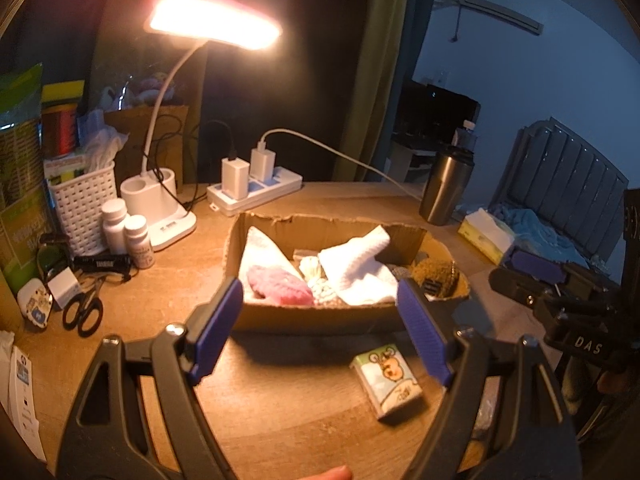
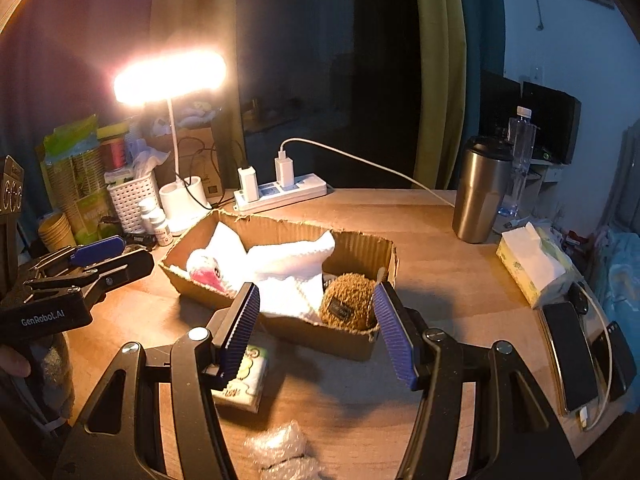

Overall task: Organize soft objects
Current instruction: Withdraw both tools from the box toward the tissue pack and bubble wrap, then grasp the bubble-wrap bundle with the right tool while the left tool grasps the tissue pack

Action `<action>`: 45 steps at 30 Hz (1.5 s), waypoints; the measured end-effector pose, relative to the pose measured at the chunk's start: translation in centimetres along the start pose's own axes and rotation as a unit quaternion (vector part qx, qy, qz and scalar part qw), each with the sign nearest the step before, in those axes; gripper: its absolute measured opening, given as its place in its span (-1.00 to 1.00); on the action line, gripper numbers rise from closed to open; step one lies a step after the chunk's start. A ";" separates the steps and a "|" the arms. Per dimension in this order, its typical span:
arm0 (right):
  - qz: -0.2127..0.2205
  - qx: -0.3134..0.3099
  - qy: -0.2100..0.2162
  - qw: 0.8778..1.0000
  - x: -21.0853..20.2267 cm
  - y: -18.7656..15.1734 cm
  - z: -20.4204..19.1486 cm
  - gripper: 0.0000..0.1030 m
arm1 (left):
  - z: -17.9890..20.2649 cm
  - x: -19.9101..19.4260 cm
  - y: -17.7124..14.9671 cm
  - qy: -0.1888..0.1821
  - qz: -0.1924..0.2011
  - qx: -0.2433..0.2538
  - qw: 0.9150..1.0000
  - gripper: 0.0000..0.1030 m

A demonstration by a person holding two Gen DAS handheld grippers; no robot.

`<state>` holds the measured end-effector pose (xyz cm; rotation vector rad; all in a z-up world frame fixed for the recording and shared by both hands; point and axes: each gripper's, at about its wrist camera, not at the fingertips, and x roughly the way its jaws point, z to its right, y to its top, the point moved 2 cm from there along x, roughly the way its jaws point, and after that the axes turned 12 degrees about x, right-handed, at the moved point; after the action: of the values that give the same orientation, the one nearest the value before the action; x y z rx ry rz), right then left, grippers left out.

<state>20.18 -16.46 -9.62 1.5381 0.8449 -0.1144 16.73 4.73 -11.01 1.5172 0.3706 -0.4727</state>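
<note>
Both tongs, left tongs point(image 1: 320, 326) and right tongs point(image 2: 316, 330), gape empty above the desk point(image 1: 280, 412). Tissue pack point(image 1: 387, 380) lies lower centre, outside the cardboard box point(image 1: 320, 316); best approach squarely and squeeze gently.

Towel point(image 1: 360, 270) in box point(image 1: 320, 316) (tissue pack point(image 1: 387, 380) before it).

Left wrist view: looks forward and down along the left claw point(image 1: 320, 328) over the tabletop point(image 1: 280, 400), close to the cardboard box point(image 1: 320, 316). Right wrist view: same facing, set further right, equally near. Shared: box point(image 2: 360, 344), lit lamp point(image 1: 216, 16), power strip point(image 2: 280, 196), tissue pack point(image 1: 388, 380), steel tumbler point(image 2: 480, 192).
</note>
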 end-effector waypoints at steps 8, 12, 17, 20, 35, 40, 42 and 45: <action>-0.011 0.003 0.002 1.000 -0.8 -2.0 0.1 0.22 | 0.4 -1.0 -1.4 0.001 -0.003 -0.001 1.000 0.57; -0.018 0.007 0.003 1.000 -1.1 -3.1 0.2 0.22 | 0.9 -1.5 -2.3 0.001 -0.008 0.002 1.000 0.57; -0.023 0.011 0.002 1.000 -1.4 -4.2 0.5 0.22 | 1.5 -1.9 -3.0 -0.001 -0.013 0.004 1.000 0.57; -0.032 0.014 0.002 0.999 -1.3 -5.0 0.6 0.22 | 2.0 -1.9 -3.5 -0.002 -0.017 0.006 1.000 0.57; -0.077 0.008 0.005 0.997 -0.3 -9.0 0.5 0.22 | 2.8 -1.3 -6.4 -0.011 -0.043 -0.003 0.999 0.57; -0.093 0.006 0.012 0.996 0.4 -10.0 0.2 0.22 | 2.7 -1.0 -7.2 -0.012 -0.052 -0.009 0.999 0.57; -0.101 0.004 0.015 0.995 0.8 -10.3 0.1 0.22 | 2.7 -0.8 -7.4 -0.011 -0.056 -0.010 0.998 0.58; -0.113 0.002 0.017 0.993 1.5 -10.8 0.2 0.22 | 2.6 -0.4 -7.6 -0.011 -0.063 -0.010 0.998 0.59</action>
<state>15.26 -16.94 -19.30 1.4474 1.0453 -0.2548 12.32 2.17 -17.30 1.4729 0.4551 -0.5828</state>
